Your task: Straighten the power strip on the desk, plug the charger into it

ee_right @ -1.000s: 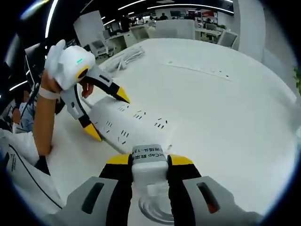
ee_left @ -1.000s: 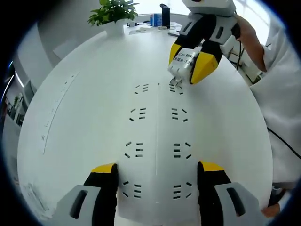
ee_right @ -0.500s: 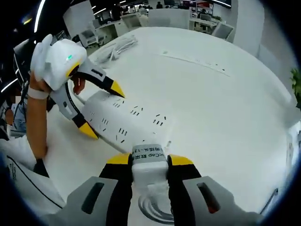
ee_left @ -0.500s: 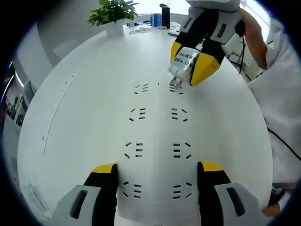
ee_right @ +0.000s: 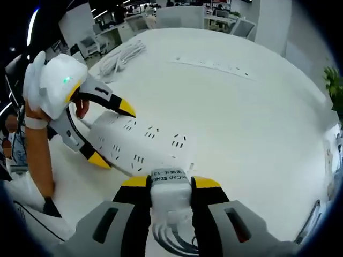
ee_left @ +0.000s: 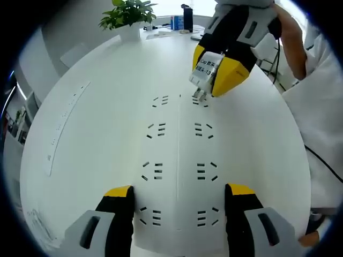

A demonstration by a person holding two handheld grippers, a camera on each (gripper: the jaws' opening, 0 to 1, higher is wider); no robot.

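White against a white desk (ee_left: 80,139), the power strip (ee_left: 178,160) lies flat with its near end between the yellow-tipped jaws of the left gripper (ee_left: 178,201), which bracket both of its long sides; whether the tips press it cannot be told. At the strip's far end the right gripper (ee_left: 214,72) is clamped on a white charger (ee_left: 204,70), its prongs (ee_left: 199,95) just at the last row of sockets; whether they have entered the slots is too small to make out. In the right gripper view the charger (ee_right: 170,184) sits tight between that gripper's (ee_right: 170,184) jaws and hides the socket below, while the left gripper (ee_right: 102,131) straddles the strip (ee_right: 136,147) in a person's hand (ee_right: 32,101). A potted plant (ee_left: 128,13) stands at the desk's far edge, a coiled white cable (ee_right: 120,56) well apart.
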